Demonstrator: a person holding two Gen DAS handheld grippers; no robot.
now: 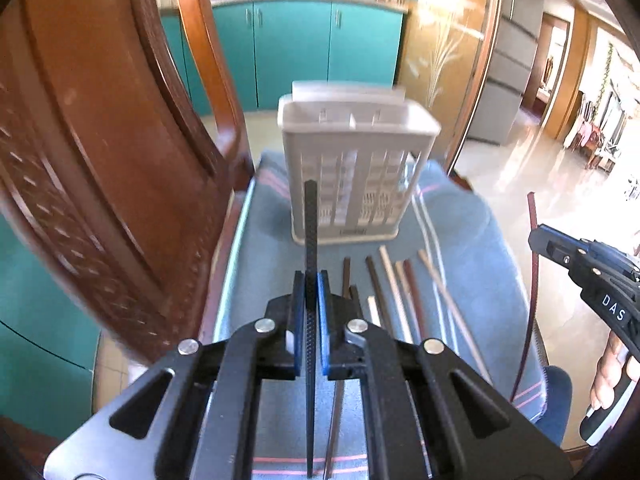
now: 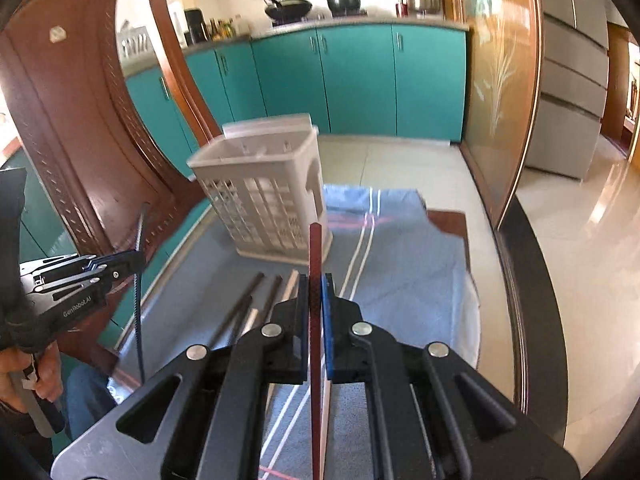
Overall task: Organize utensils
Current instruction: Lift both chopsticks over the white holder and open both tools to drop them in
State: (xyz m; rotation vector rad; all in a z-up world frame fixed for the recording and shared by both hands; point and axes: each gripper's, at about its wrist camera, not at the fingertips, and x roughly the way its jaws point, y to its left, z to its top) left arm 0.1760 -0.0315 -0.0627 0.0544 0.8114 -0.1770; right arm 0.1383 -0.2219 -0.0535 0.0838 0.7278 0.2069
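My left gripper (image 1: 311, 280) is shut on a black textured chopstick (image 1: 310, 224), held upright above the blue cloth, in front of the grey slotted utensil holder (image 1: 352, 176). My right gripper (image 2: 318, 280) is shut on a dark red chopstick (image 2: 315, 248), also upright, near the utensil holder (image 2: 264, 200). Several brown and pale chopsticks (image 1: 394, 288) lie on the cloth in front of the holder; they also show in the right wrist view (image 2: 256, 300). The holder's compartments look empty from here. The right gripper shows at the left view's right edge (image 1: 536, 240), the left gripper at the right view's left edge (image 2: 138, 258).
The blue striped cloth (image 1: 472, 264) covers a small table. A carved wooden chair back (image 1: 100, 160) stands close on the left. Teal kitchen cabinets (image 2: 352, 76) are behind, with a glossy tiled floor (image 2: 580, 280) to the right.
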